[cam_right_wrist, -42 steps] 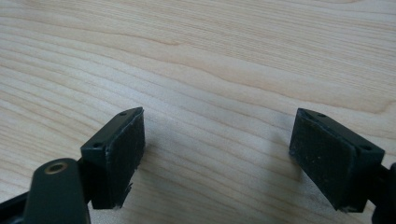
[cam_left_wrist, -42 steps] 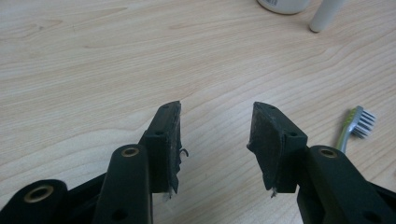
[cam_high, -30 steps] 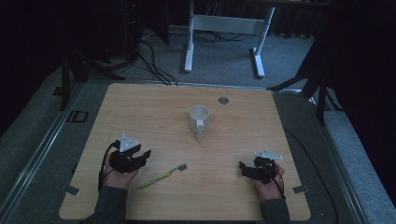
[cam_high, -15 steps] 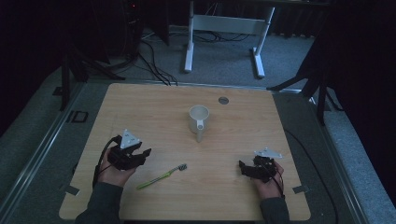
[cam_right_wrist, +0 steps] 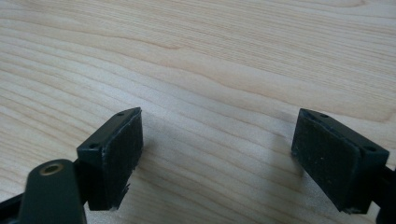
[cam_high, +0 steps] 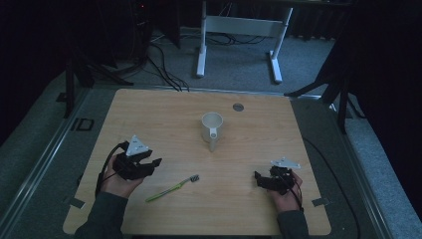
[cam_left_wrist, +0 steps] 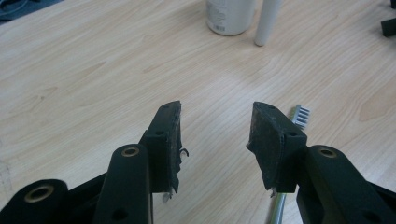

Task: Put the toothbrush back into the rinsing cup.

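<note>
Two jaws of the left gripper (cam_high: 152,163) gape, empty, just beside the toothbrush (cam_high: 171,187) (lying flat, near table (cam_high: 164,107) front). Shift right, centre over handle, pinch low. Right gripper (cam_high: 259,178) spread too, idle.

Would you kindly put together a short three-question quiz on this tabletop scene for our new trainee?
1. True or false: the left gripper is shut on the toothbrush.
2. Which gripper is nearer the toothbrush: A) left, B) right?
3. Fill in: the mug stands upright with its handle pointing ____ the person.

Key:
1. False: its jaws stand open, with the brush head past the right-hand jaw in the left gripper view.
2. A.
3. Toward.
</note>
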`<state>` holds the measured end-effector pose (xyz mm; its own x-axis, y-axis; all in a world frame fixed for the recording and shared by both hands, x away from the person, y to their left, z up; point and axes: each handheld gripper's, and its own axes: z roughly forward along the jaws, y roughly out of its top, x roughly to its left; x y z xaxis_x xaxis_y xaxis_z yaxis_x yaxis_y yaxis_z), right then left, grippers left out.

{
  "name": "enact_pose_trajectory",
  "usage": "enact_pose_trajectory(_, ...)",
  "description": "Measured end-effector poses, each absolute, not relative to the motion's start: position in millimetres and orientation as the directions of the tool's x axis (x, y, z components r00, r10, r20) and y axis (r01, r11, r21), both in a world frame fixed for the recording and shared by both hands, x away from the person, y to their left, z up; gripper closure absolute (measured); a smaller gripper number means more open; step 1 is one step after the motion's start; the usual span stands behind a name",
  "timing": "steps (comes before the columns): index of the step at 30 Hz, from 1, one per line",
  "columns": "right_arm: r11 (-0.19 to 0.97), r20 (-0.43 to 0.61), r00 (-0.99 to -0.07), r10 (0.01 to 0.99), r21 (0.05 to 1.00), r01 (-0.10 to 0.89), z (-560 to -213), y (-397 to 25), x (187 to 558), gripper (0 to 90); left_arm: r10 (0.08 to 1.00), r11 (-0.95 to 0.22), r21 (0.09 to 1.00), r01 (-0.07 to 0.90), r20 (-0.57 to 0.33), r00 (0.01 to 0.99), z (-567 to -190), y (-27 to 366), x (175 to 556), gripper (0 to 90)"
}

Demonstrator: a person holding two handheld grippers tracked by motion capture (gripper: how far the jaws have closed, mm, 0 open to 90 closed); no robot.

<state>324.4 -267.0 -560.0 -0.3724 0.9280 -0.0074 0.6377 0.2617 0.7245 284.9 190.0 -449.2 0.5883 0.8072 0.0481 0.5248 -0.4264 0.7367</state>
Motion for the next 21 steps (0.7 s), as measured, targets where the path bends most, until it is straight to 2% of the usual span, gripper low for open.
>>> enact_pose_trajectory(21,0.266,-0.008,-0.377,0.926,0.723,0.638,-560.0,-266.8,325.3,15.7,0.756,-0.529,0.665,0.527,0.087,0.649,-427.6,175.2,291.5,54.7)
